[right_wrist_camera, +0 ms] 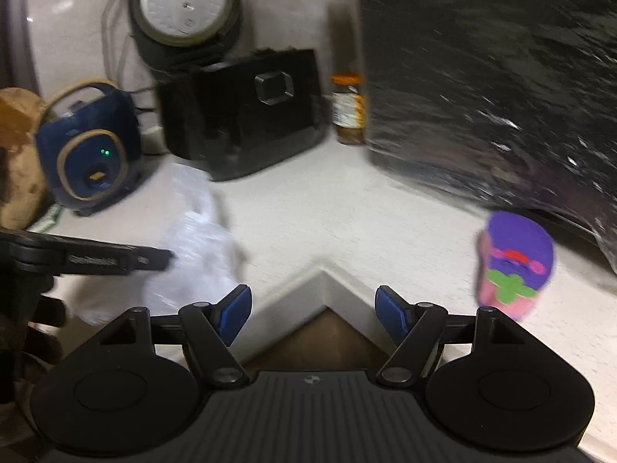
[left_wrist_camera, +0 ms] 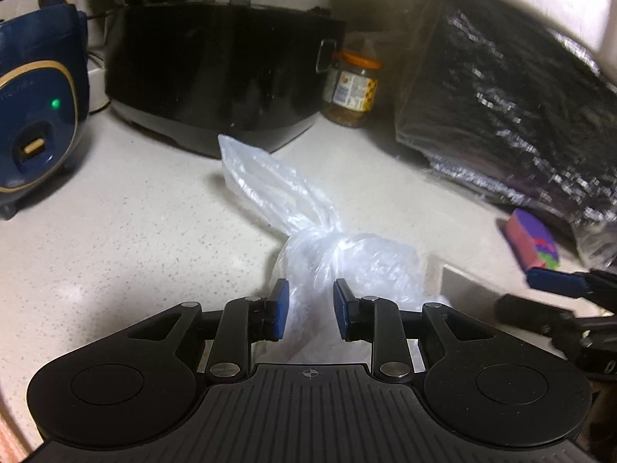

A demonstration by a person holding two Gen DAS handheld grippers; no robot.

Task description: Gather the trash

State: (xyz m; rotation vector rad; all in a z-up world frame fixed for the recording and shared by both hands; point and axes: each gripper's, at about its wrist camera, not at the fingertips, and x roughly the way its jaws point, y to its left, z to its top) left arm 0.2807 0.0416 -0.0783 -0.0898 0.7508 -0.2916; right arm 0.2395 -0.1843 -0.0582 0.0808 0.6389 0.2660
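Note:
A knotted clear plastic bag [left_wrist_camera: 308,231] lies on the pale speckled counter [left_wrist_camera: 135,231]. My left gripper [left_wrist_camera: 311,308] straddles the near end of the bag below the knot; its blue pads stand beside the film without clearly squeezing it. In the right wrist view the same bag [right_wrist_camera: 193,247] shows blurred at the left, beside the left gripper's finger [right_wrist_camera: 115,260]. A purple and pink packet [right_wrist_camera: 515,266] lies at the right. My right gripper [right_wrist_camera: 313,314] is open and holds nothing, above the counter's inner corner [right_wrist_camera: 320,274], left of the packet.
A blue rice cooker [left_wrist_camera: 34,115] stands at the left, a black appliance [left_wrist_camera: 216,77] behind the bag, a jar with an orange lid [left_wrist_camera: 353,88] beside it. A big box wrapped in dark shiny film [left_wrist_camera: 501,108] fills the right.

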